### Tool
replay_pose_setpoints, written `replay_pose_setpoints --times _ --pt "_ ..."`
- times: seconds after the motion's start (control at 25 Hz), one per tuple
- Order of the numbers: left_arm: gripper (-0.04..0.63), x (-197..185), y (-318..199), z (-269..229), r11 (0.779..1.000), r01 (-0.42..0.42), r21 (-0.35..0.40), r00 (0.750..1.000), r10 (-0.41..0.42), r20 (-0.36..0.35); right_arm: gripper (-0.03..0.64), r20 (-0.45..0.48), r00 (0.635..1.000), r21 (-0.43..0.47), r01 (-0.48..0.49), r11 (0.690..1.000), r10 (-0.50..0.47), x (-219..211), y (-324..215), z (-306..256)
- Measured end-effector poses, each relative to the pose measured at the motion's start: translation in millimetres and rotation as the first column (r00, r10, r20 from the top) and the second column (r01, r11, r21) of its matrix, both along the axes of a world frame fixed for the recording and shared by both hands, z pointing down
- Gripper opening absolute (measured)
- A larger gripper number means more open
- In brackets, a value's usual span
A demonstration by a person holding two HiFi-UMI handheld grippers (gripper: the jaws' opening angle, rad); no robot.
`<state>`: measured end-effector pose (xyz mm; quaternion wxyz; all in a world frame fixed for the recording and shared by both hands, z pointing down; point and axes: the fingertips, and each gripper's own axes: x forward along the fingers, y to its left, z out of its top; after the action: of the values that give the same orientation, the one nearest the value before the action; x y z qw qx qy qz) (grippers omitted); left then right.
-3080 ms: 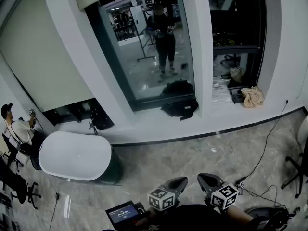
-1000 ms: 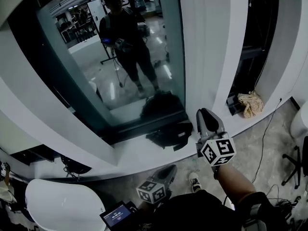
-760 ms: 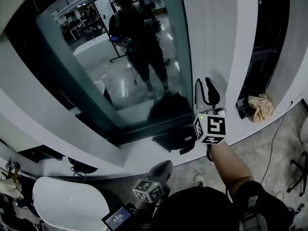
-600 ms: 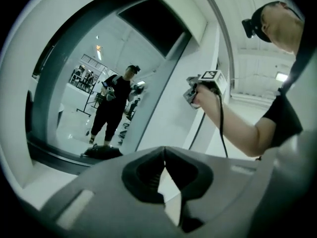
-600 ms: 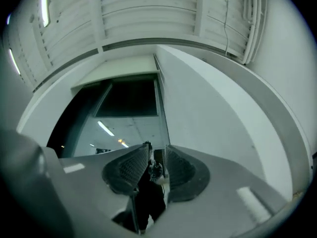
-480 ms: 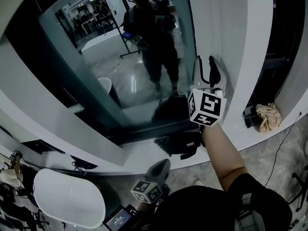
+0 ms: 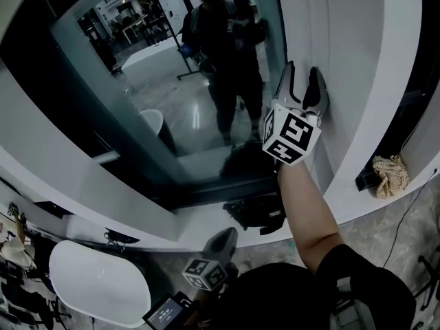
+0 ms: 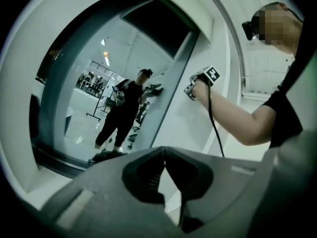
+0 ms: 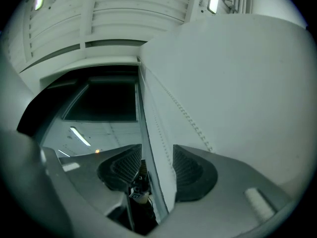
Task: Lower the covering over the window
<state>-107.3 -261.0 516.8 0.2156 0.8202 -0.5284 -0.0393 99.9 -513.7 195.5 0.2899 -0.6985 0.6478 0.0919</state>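
The right gripper point(image 7: 303, 74), with its square-marker cube, is held up on a bare forearm against the broad white pillar point(image 7: 357, 67) just right of the tall dark-framed window glass point(image 7: 199, 102). Its jaws have just been opening and stand wide apart, released, with nothing gripped. In the right gripper view the right gripper point(image 9: 156, 157) points upward along the pillar's left corner, which runs up between the two ribbed pads point(image 9: 190, 170). The thin white beaded pull chain point(image 9: 190, 120) hangs against the pillar face above the right-hand pad, close to it but not pinched. A fainter second strand lies nearer the corner, and whether it passes between the pads cannot be told. The covering itself cannot be clearly picked out at the dark head of the window.

The left gripper point(image 7: 227, 234) sits low and well apart from the chain, its jaws clenched together on nothing, as the left gripper view confirms point(image 8: 165, 150). A crumpled black bag point(image 7: 258, 212) lies on the white sill below the glass.
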Motion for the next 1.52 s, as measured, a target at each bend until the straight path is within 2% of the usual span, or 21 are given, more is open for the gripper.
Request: replay_pose_setpoints --times 0.4,0.56,0.68,0.88,0.92,0.96,1.0,1.12,1.28,1.44,1.52 --pt "0.005 -31 -44 1 0.987 -0.164 0.0 0.987 0.164 0.003 0.19 -0.077 0.995 -0.004 -0.069 0.998 0.069 -4 -32 -22" --pt "0.005 -35 -48 13 0.979 -0.204 -0.007 0.979 0.204 -0.02 0.168 -0.096 0.995 -0.037 -0.027 0.999 0.024 -9 -55 -33" --pt "0.005 -42 -46 17 0.974 -0.225 -0.016 0.974 0.224 -0.04 0.132 -0.069 0.997 -0.053 0.016 0.998 -0.02 -10 -64 -44" --pt "0.003 -49 -46 27 0.969 -0.244 -0.03 0.968 0.242 -0.064 0.15 -0.112 0.994 -0.093 0.006 0.996 -0.016 -14 -79 -53" --pt "0.003 -48 -46 28 0.967 -0.253 -0.03 0.966 0.25 -0.067 0.114 -0.11 0.994 -0.091 -0.001 0.996 -0.009 -12 -77 -54" --pt "0.005 -48 -46 26 0.965 -0.26 -0.03 0.964 0.258 -0.068 0.049 -0.102 0.995 -0.077 -0.013 0.997 0.005 -7 -72 -56" --pt "0.005 -48 -48 24 0.964 -0.265 -0.031 0.963 0.262 -0.067 0.016 -0.091 0.996 -0.046 -0.027 0.999 0.023 -1 -65 -59" --pt "0.005 -48 -58 21 0.96 -0.279 -0.038 0.958 0.276 -0.074 0.009 -0.097 0.993 0.06 -0.057 0.997 0.063 5 -41 -70" --pt "0.005 -38 -57 22 0.939 -0.34 -0.047 0.939 0.336 -0.074 0.012 -0.166 0.983 0.106 -0.062 0.992 0.079 0 -17 -68" --pt "0.005 -28 -52 29 0.909 -0.413 -0.057 0.91 0.409 -0.065 0.033 -0.192 0.981 0.132 0.038 0.991 -0.012 -11 7 -70" --pt "0.005 -30 -52 30 0.899 -0.434 -0.054 0.9 0.43 -0.066 0.077 -0.178 0.982 0.127 0.09 0.988 -0.067 -17 15 -71"
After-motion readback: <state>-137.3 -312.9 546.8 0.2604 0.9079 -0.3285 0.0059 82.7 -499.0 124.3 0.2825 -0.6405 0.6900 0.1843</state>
